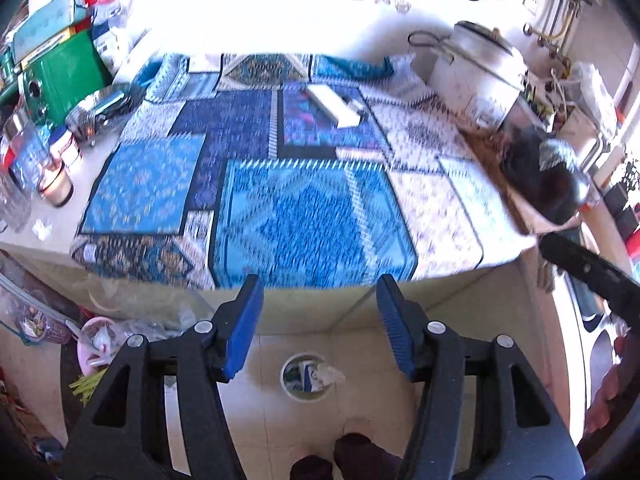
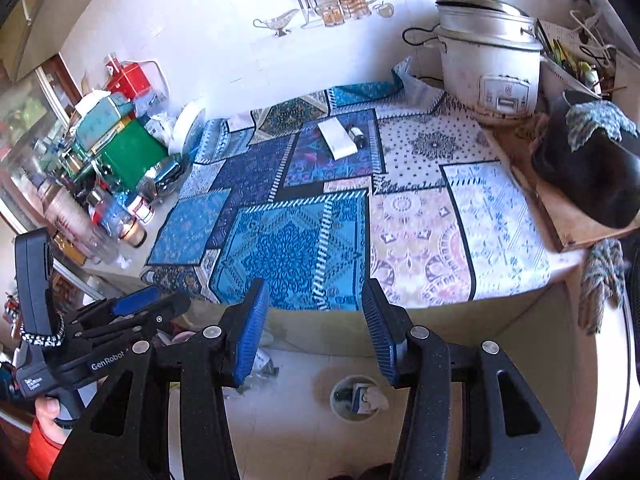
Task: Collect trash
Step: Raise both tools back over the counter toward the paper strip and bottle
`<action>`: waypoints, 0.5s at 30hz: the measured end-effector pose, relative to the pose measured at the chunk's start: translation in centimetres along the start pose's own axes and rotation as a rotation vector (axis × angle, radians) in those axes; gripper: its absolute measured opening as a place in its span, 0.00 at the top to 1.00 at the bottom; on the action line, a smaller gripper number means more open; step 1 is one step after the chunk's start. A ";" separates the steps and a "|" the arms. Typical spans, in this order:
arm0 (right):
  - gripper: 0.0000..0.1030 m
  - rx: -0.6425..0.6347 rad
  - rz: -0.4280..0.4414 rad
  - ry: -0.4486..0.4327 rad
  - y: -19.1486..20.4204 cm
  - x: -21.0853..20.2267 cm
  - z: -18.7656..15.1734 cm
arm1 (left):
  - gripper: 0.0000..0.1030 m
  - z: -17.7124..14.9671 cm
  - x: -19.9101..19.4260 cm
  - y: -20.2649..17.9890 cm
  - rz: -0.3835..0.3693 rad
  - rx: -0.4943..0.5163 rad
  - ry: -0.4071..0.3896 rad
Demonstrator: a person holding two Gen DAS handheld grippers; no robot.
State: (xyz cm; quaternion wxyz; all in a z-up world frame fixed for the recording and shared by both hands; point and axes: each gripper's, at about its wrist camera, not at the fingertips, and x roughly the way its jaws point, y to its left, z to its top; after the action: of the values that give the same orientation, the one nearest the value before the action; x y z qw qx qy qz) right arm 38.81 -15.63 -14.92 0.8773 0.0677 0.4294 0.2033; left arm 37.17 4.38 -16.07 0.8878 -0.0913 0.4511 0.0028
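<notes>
- The left gripper (image 1: pixel 320 320) hangs above the floor, its blue-padded jaws parted with nothing between them.
- The right gripper (image 2: pixel 316 324) likewise has its jaws released and empty.
- Below both, a small round white bin (image 1: pixel 305 377) stands on the pale tiled floor (image 1: pixel 360 420), holding crumpled white paper and a blue-and-white carton (image 1: pixel 309 376).
- On the counter (image 2: pixel 120 272), a flat white box (image 2: pixel 337 139) and a small dark bottle (image 2: pixel 356 134) lie side by side on the blue patchwork cloth (image 2: pixel 296 248).
- A white rice cooker (image 2: pixel 490 64) stands at the far right.
</notes>
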 end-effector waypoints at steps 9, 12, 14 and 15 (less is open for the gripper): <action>0.57 -0.070 -0.003 -0.051 -2.9 2.1 8.9 | 0.32 9.7 2.9 -0.6 -0.004 -0.076 -0.059; 0.57 -0.097 0.020 -0.028 -4.2 4.2 12.3 | 0.31 13.3 5.3 -0.6 0.019 -0.132 -0.057; 0.57 -0.118 0.035 0.007 -5.1 5.9 14.5 | 0.31 15.4 6.9 -0.6 0.029 -0.162 -0.039; 0.57 -0.126 0.050 0.024 -5.6 6.7 15.3 | 0.31 16.5 7.7 -0.6 0.030 -0.177 -0.037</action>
State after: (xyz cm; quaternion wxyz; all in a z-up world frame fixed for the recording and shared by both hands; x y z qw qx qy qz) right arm 56.12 -17.07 -11.87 0.8693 0.0207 0.4243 0.2526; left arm 54.99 5.88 -12.66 0.8842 -0.1626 0.4342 0.0576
